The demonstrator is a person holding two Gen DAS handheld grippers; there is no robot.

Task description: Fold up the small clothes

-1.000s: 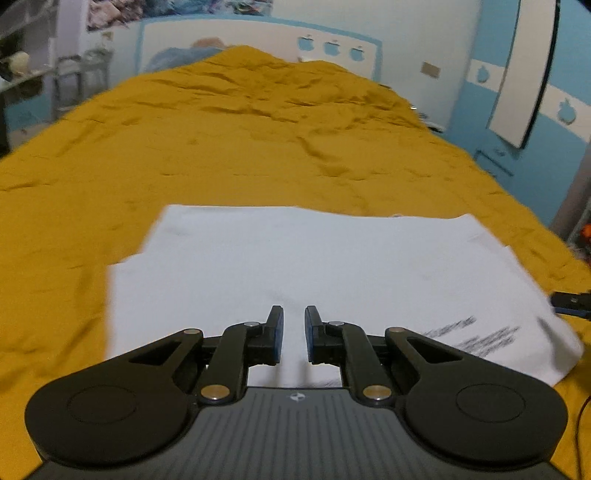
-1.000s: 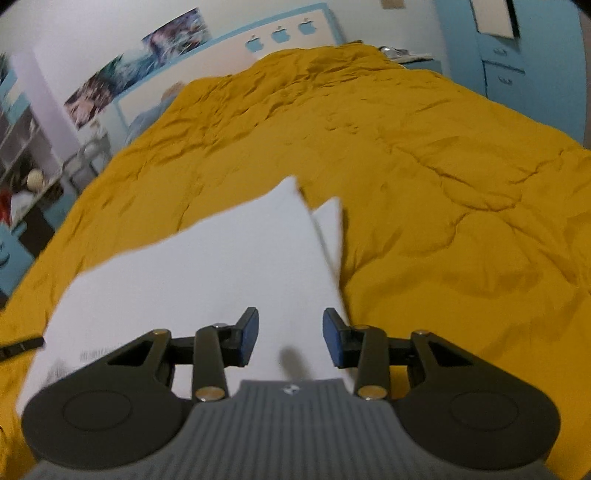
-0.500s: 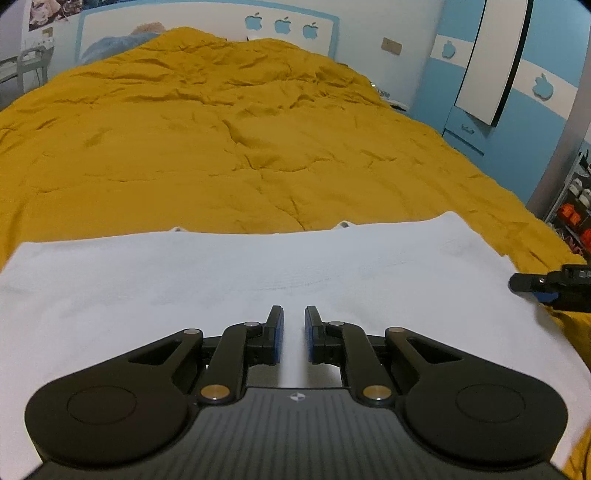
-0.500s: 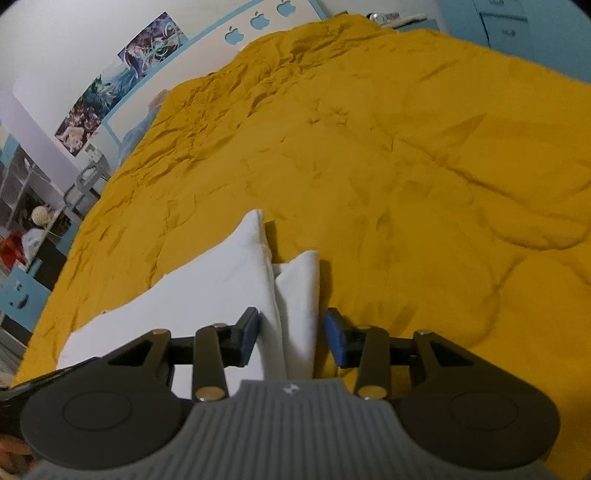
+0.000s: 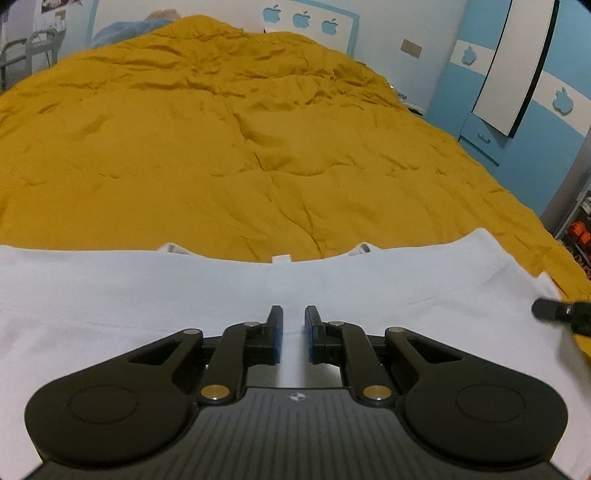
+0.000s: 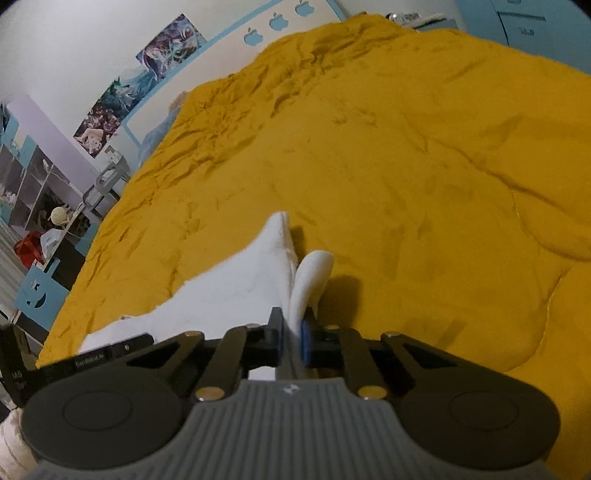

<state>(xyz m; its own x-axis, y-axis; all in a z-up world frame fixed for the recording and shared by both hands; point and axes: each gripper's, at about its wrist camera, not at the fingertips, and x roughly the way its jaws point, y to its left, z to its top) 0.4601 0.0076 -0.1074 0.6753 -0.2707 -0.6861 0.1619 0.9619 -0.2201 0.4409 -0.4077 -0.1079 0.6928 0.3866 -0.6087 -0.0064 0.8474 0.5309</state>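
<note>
A white shirt point(image 5: 184, 295) lies flat across the near part of the yellow bedspread point(image 5: 258, 147), its collar tag point(image 5: 280, 258) at the far edge. My left gripper point(image 5: 293, 314) sits low over it, jaws nearly together with white cloth in the narrow gap. In the right wrist view the shirt's point(image 6: 236, 291) right edge and a folded sleeve stand up in a ridge. My right gripper point(image 6: 291, 317) is closing on that ridge and its pads press the cloth. The right gripper's tip point(image 5: 554, 314) shows at the shirt's right side, and the left gripper point(image 6: 110, 350) at the left.
The rumpled yellow bedspread point(image 6: 406, 166) stretches far ahead to a headboard point(image 5: 303, 18) with apple shapes. A blue wardrobe point(image 5: 517, 92) stands right of the bed. Shelves with clutter point(image 6: 37, 192) line the left wall.
Both grippers moved forward and down over the shirt. The right gripper's jaws, wide apart before, have closed on the shirt's right edge. The printed text on the shirt is out of sight now.
</note>
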